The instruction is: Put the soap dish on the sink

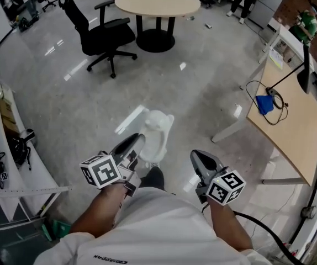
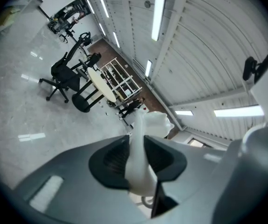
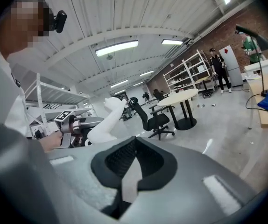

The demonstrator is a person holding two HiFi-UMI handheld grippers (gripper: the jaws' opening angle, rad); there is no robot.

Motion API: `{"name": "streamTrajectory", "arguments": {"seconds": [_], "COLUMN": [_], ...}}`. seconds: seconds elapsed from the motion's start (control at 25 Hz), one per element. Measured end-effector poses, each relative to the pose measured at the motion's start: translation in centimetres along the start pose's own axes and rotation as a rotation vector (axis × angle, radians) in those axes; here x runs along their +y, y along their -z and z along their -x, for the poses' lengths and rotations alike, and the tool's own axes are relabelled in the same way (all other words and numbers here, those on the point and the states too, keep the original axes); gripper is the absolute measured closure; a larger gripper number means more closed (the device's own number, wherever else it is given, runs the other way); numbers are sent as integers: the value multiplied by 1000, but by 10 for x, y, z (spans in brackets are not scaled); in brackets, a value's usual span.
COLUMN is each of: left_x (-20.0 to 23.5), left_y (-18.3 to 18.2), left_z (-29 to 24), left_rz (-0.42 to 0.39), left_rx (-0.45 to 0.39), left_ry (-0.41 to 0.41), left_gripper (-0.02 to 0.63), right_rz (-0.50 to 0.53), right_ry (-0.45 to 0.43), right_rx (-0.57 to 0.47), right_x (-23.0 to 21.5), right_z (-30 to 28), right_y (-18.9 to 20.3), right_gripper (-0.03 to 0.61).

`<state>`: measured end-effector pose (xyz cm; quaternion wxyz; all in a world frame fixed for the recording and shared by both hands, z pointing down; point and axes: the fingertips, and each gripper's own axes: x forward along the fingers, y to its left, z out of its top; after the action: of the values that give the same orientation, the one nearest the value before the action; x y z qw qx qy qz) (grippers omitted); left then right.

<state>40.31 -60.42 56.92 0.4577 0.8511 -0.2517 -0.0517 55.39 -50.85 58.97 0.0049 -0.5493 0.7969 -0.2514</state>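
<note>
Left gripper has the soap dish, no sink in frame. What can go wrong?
1. The left gripper pinches the soap dish by a thin edge, most of it jutting past the jaws; it may pivot or drop onto the hard floor.
2. The office chair and round table stand ahead; the dish could clip them.
</note>
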Motion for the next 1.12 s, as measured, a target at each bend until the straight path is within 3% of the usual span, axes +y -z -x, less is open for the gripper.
{"name": "streamTrajectory", "arguments": {"seconds": [0.16,0.4,0.72,0.92,1.12], "left_x": [20,43,76,95,109], "left_y": [-45,-129,-170,-199,-250], "left_z": [-58,-119,-158,-204,-260], "left_rz": [-10,-39,-9,-12,-49], "left_rx": [9,-30,-28,-41,-67], "left_ry": [-5,-7,-47,-81,-113], "left_gripper": [503,505,505,505,505], "right_rz": [21,35,18,10,2], "right_ry": [-8,8,-22,-50,-82], "right_rx": [27,-14,20,3,-6], "right_x": [-42,-85,-119,-168,-222], "right_z": [-50,-114,-180,-225,-280], "right_y": [-40,-110,-133,-161,-203], "right_gripper": [577,577,577,577,577]}}
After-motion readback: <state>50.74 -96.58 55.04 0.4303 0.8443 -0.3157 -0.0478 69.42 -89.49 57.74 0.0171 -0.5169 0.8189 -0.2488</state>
